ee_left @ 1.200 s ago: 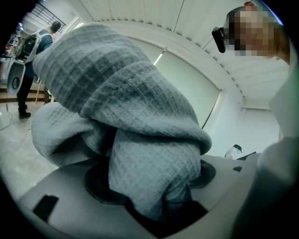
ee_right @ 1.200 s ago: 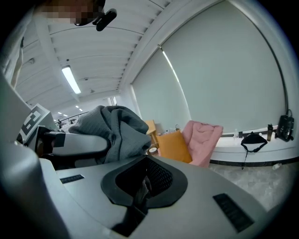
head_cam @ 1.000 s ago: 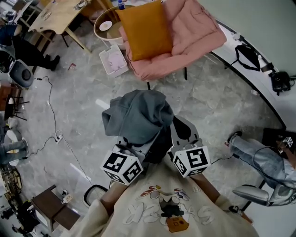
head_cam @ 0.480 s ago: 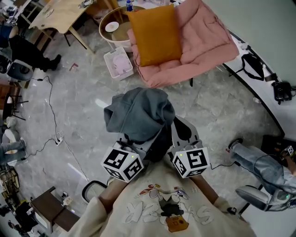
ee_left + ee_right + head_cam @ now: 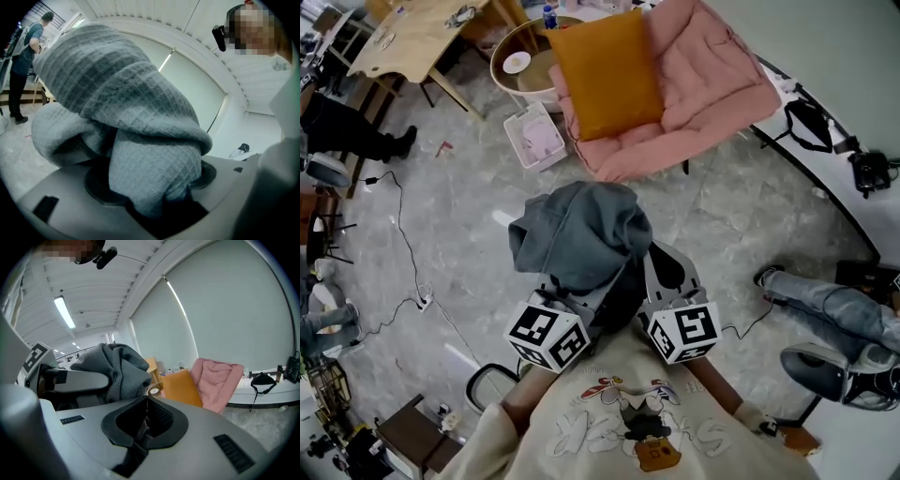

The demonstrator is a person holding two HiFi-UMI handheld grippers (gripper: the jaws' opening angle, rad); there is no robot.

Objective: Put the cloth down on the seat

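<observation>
Though shifted a little across the upper frame over the last second, first right and then back left, sits no nearer: pink seat point(image 5: 712, 84) with orange cushion point(image 5: 605, 70) propped on it, upper centre of head view. Reads as a turn of the head, not an approach. Well apart from grey cloth point(image 5: 581, 234), bunched at frame centre as before, above bare floor point(image 5: 441, 234). Carry stage by the look of it; not yet laid down.

Left gripper point(image 5: 154, 197): clamped on a fold of cloth, with the rest heaped over it and filling the left gripper view. Right gripper point(image 5: 146, 399): drawn closed, tip against tip, with nothing plainly pinched; just beside the bundle, lower centre-right of head view.

Hard to make out:
- Left jaw tips, buried in fabric in head view.
- Dark patch between the two grippers: shadowed cloth or gripper body, cannot tell.
- Seat pad partly masked by cushion; free room judged to lie right of it.
- Legs of another person point(image 5: 825, 305), cut off at right edge.
</observation>
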